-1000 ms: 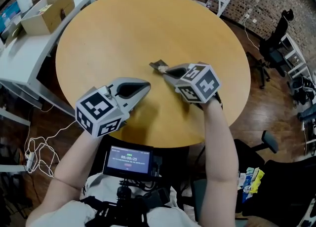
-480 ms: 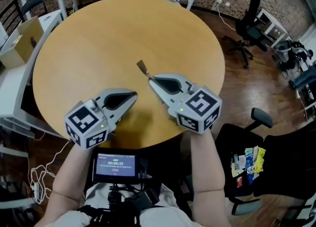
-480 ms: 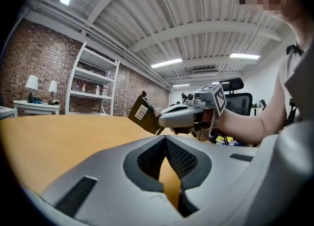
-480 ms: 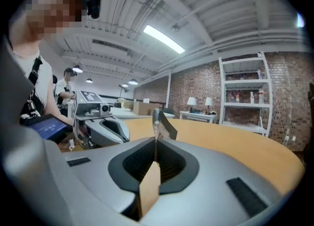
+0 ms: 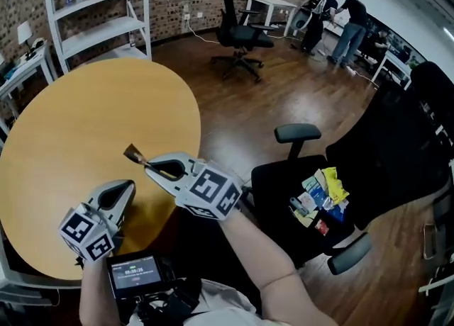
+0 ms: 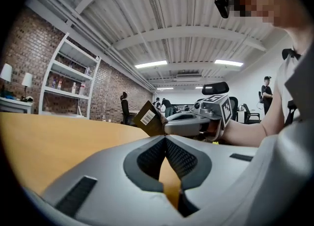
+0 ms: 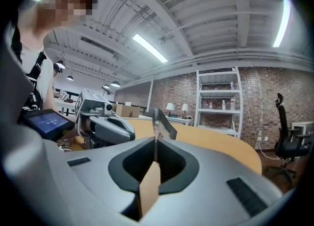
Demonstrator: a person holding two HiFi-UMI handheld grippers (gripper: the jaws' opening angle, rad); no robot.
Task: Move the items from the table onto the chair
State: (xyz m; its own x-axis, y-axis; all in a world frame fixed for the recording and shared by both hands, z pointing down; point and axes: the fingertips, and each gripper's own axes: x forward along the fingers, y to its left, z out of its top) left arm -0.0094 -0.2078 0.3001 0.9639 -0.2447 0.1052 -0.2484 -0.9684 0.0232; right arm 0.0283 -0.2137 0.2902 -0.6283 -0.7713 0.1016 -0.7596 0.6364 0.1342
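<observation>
My right gripper (image 5: 151, 167) is shut on a flat brown packet (image 5: 134, 154) with a barcode label. It holds the packet above the round wooden table (image 5: 78, 119), near the table's right edge. In the right gripper view the packet (image 7: 162, 124) stands edge-on between the jaws. My left gripper (image 5: 126, 188) hovers low over the table's near edge with its jaws together and nothing in them. From the left gripper view the packet (image 6: 149, 118) shows ahead of it. The black chair (image 5: 280, 190) stands to the right, with several small packets (image 5: 319, 193) on its seat.
A second black office chair (image 5: 241, 30) stands on the wood floor beyond the table. A white shelf unit (image 5: 99, 6) is against the brick wall. People (image 5: 340, 13) stand at desks at the far right. A small screen (image 5: 135, 273) hangs at my chest.
The head view has swung right, so the chair with packets now fills the right side. My right gripper, still holding the packet, has moved towards the table's right edge.
</observation>
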